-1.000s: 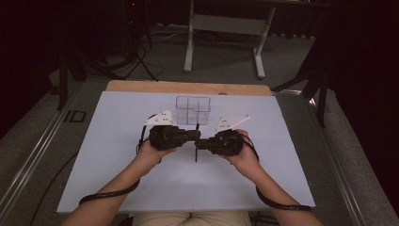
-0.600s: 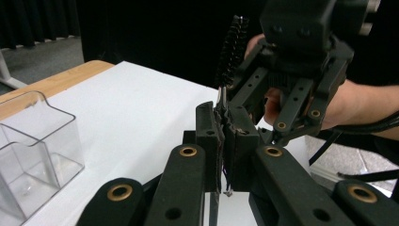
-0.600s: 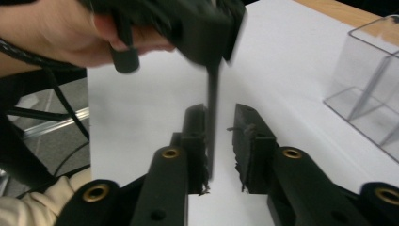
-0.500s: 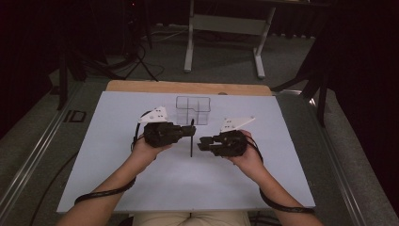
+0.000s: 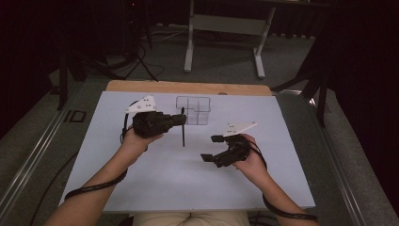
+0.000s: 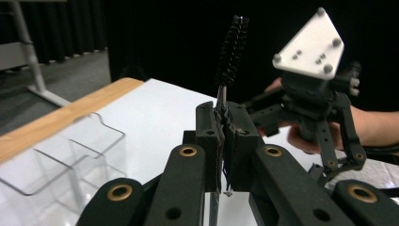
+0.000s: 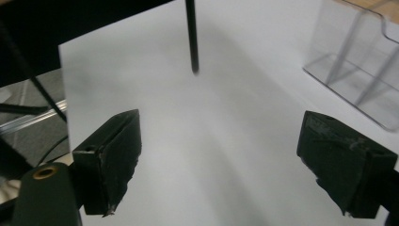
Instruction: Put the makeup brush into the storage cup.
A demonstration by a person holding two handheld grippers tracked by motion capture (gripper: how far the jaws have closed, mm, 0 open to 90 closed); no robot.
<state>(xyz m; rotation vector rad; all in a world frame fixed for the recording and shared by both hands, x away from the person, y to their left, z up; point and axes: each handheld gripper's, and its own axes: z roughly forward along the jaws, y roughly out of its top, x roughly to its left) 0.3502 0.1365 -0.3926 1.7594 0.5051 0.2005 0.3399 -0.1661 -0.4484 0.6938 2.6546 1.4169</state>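
Two tools, left tool [image 5: 181,118] and right tool [image 5: 210,147], one black brush [image 5: 183,127], one clear divided organizer [image 5: 193,110], one white table [image 5: 179,179]

thin black bottle brush [image 5: 183,128], wire stem pinched near its bristle end, bristles [image 6: 231,49] pointing to twelve o'clock in the left gripper view, plain handle hanging toward six o'clock above the white table in the high view

The high view looks forward and down from above the person's side onto the whole tabletop [image 5: 188,188]. Each hand-held gripper's camera sits close, looking along its jaws; both share the clear organizer [image 6: 70,155], perhaps blurred.
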